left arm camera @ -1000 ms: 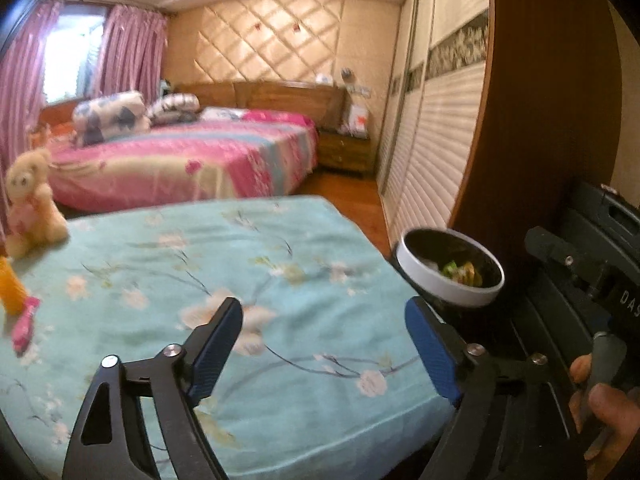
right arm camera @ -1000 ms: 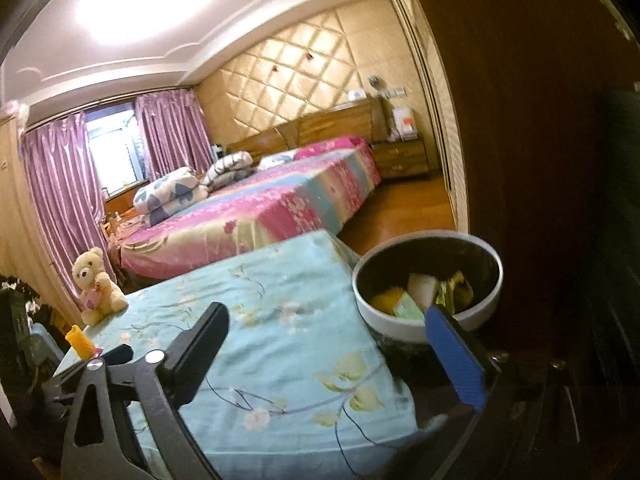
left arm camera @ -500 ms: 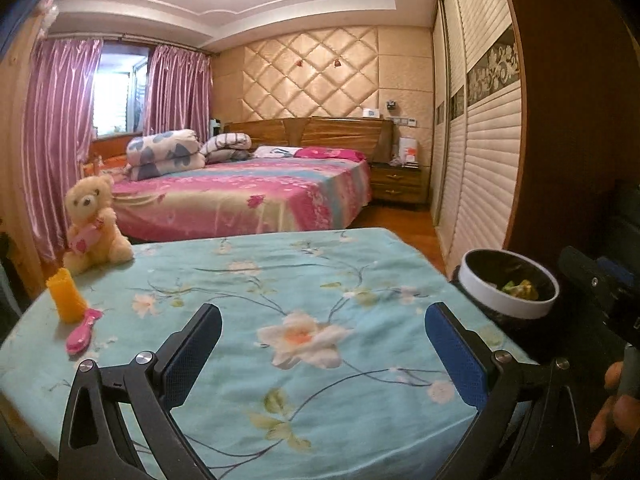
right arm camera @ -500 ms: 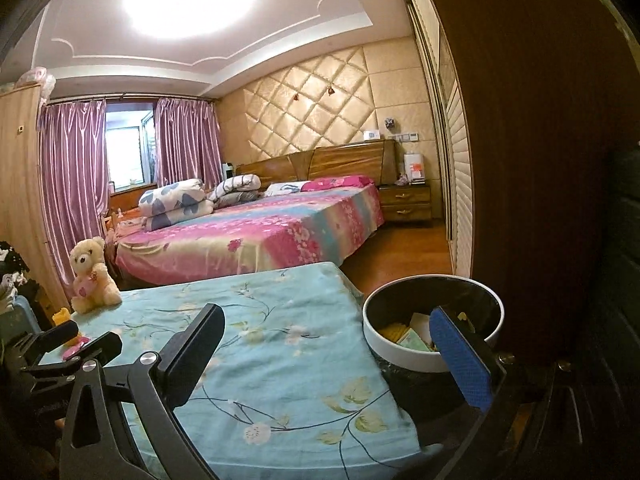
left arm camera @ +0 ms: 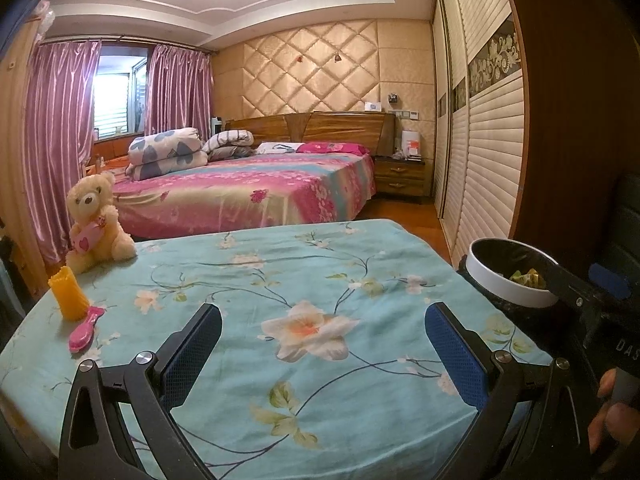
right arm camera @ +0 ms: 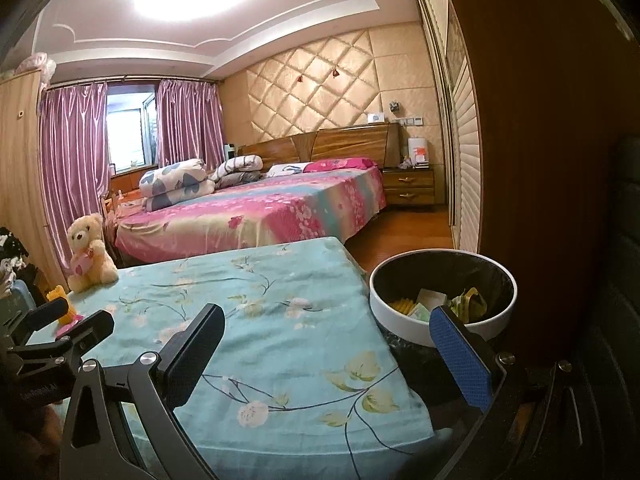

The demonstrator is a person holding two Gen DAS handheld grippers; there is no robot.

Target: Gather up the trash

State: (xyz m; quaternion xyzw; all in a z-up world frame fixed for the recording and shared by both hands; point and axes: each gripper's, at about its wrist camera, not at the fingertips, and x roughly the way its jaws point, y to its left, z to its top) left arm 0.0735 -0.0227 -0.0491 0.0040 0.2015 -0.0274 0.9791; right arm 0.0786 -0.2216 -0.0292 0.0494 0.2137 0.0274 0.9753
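Observation:
A round trash bin (right arm camera: 442,304) with a white rim and a black liner stands beside the right edge of a table covered in a turquoise floral cloth (right arm camera: 280,320). Yellow, green and white scraps lie inside it. It also shows in the left wrist view (left arm camera: 510,276), at right. My left gripper (left arm camera: 322,340) is open and empty above the cloth. My right gripper (right arm camera: 326,344) is open and empty above the table's right edge, its right finger in front of the bin. No trash shows on the cloth.
A teddy bear (left arm camera: 94,222), a yellow cup (left arm camera: 68,292) and a pink hairbrush (left arm camera: 84,328) sit at the table's left. A bed with pink bedding (left arm camera: 248,192) stands beyond. A dark wooden wardrobe panel (right arm camera: 540,160) rises close on the right.
Both wrist views have tilted upward and drawn back, showing more of the ceiling and the table. Both grippers stay open and empty.

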